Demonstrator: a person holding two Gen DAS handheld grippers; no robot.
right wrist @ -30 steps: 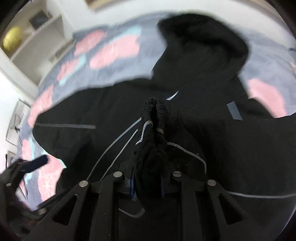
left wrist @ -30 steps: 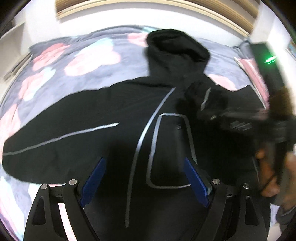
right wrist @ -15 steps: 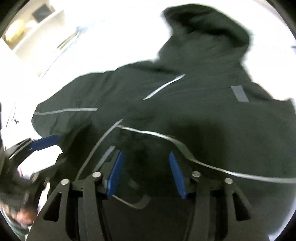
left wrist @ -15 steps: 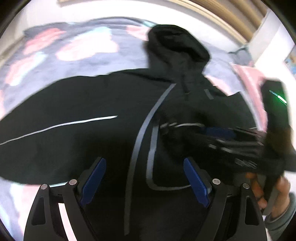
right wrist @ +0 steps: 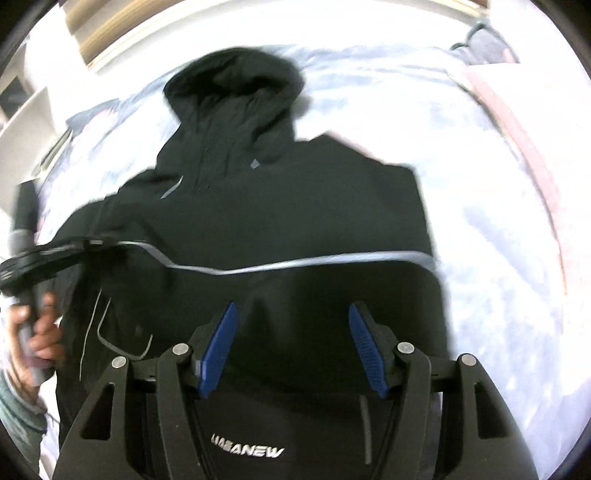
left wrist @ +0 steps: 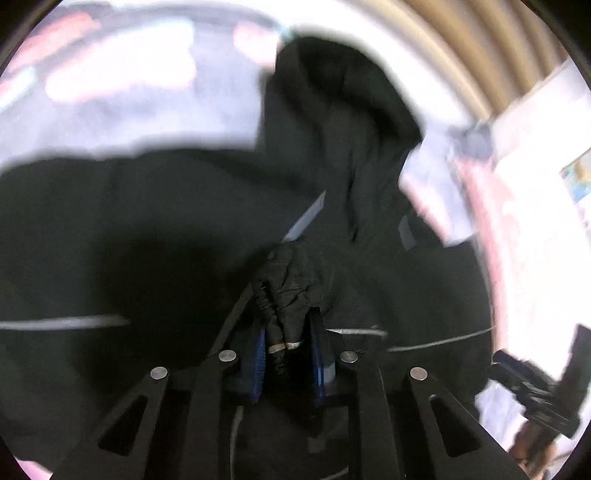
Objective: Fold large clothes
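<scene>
A black hooded jacket [right wrist: 295, 206] with thin grey stripes lies spread on the bed, its hood [right wrist: 236, 85] at the far end. In the left wrist view my left gripper [left wrist: 288, 332] is closing, and its blue pads press on a bunched sleeve end [left wrist: 291, 284] of the jacket. That gripper [right wrist: 85, 247] also shows at the left edge of the right wrist view, held by a hand [right wrist: 33, 332]. My right gripper [right wrist: 291, 332] hovers over the jacket's right half with its jaws opening and nothing pinched between them. It appears blurred [left wrist: 532, 402] at the lower right of the left wrist view.
The jacket rests on a grey bedspread [right wrist: 480, 221] with pink patches. A wooden headboard [right wrist: 129, 29] runs along the far side, and white shelves [right wrist: 29, 110] stand to the left. A pink strip [right wrist: 517, 129] marks the bed's right edge.
The right gripper let go of the bunched sleeve end and swung off to the right, open. The left gripper moved in, dipped and shut on that same bunch.
</scene>
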